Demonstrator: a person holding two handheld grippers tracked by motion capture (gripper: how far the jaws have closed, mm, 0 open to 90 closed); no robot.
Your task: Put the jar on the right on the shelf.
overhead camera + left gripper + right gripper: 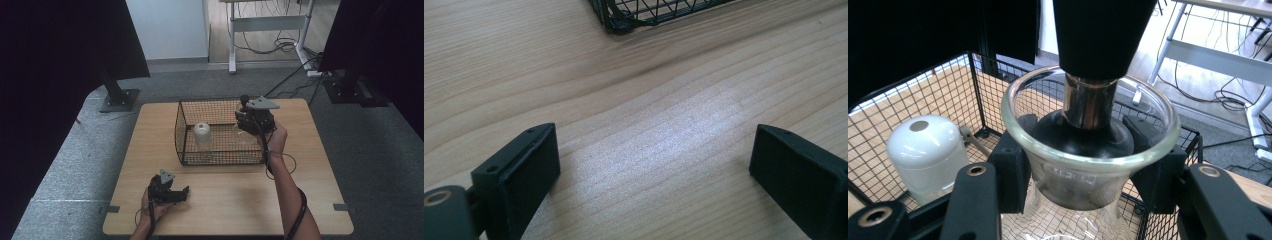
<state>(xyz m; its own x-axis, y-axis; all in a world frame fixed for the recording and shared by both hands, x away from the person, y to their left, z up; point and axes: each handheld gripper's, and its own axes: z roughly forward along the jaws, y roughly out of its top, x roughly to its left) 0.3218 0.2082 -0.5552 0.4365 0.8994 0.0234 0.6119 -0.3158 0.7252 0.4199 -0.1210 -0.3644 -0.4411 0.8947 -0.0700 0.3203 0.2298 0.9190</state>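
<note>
- We have the glass jar [1088, 165] clamped at its neck by our right gripper [1083, 175], both jaws pressed against the glass just under the flared rim; a black stopper with a metal collar [1088, 107] sits in its mouth.
- In the high view the jar [243, 134] hangs over the right end of the wire basket [220, 159], near the basket's rim, so we judge it is either going in or coming out; we cannot tell which.
- A white canister [202, 134] stands upright inside the basket, well left of the jar.
- Our left gripper [172, 192] rests near the front edge of the table, jaws spread wide and holding nothing, only bare wood between them.
- What is left, we judge, is to set the jar down and let go.
- The table [300, 150] is light wood; it stands on grey carpet, with black curtains at both sides and a desk frame with loose cables behind.
</note>
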